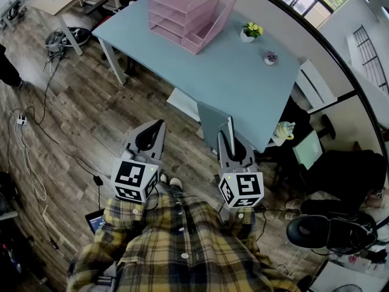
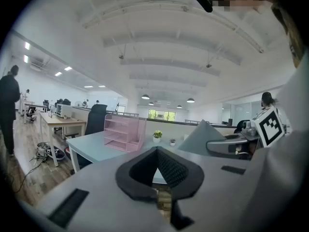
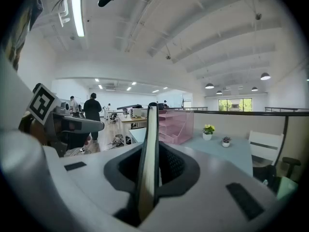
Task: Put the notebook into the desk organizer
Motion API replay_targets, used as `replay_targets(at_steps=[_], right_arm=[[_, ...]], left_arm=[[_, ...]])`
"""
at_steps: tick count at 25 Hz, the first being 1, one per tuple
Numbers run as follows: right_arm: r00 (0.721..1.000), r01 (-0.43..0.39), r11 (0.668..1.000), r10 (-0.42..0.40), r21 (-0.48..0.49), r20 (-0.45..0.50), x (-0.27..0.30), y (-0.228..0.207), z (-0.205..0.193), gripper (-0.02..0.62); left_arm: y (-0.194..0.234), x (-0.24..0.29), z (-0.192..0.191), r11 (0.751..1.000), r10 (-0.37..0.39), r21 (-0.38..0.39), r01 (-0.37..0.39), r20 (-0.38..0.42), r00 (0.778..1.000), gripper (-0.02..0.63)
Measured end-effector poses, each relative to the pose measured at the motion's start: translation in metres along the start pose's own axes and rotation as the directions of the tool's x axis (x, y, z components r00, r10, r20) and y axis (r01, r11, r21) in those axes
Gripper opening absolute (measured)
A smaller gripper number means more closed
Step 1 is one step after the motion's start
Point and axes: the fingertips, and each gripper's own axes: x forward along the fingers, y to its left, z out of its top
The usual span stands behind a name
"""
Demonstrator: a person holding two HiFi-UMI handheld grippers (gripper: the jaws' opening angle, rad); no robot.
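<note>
Open-plan office, wood floor: a person in a plaid shirt stands short of the pale blue worktop (image 1: pixel 255 84), where the pink desk organizer (image 1: pixel 188 14) sits at the far end, well apart from both claws. The right claw (image 3: pixel 153 146) is clenched on the notebook (image 3: pixel 147 178), held upright and edge-on; the left claw (image 2: pixel 157 153) is closed on nothing. The carry likely calls for holding the notebook vertical, lining its edge up with an open slot, clearing the potted plant (image 1: pixel 250 30) and releasing only once it is seated.
</note>
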Motion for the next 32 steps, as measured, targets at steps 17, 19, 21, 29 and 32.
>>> replay_targets(at_steps=[17,19,21,29,32], right_arm=[[0.998,-0.055,0.997,0.055,0.046,0.014,0.066,0.009,0.006,0.06],[0.998,-0.058,0.998,0.057,0.039,0.015,0.088,0.018,0.012,0.06],[0.998,-0.058,0.998,0.057,0.035,0.018,0.111,0.029,0.019,0.06],[0.999,-0.028,0.999,0.027,0.036,0.028,0.199,0.073,0.052,0.06],[0.999,-0.021,0.999,0.02,0.033,0.028,0.227,0.087,0.061,0.06]], left_arm=[[0.065,0.015,-0.006,0.995,0.095,-0.021,-0.095,0.0,0.995,-0.006],[0.087,0.022,-0.004,0.995,0.094,-0.024,-0.094,0.003,0.996,-0.006],[0.112,0.029,0.0,0.996,0.09,-0.027,-0.089,0.004,0.996,-0.006],[0.217,0.053,0.036,0.998,0.055,-0.011,-0.055,0.017,0.998,-0.006],[0.249,0.061,0.045,0.999,0.045,-0.004,-0.045,0.019,0.999,-0.006]])
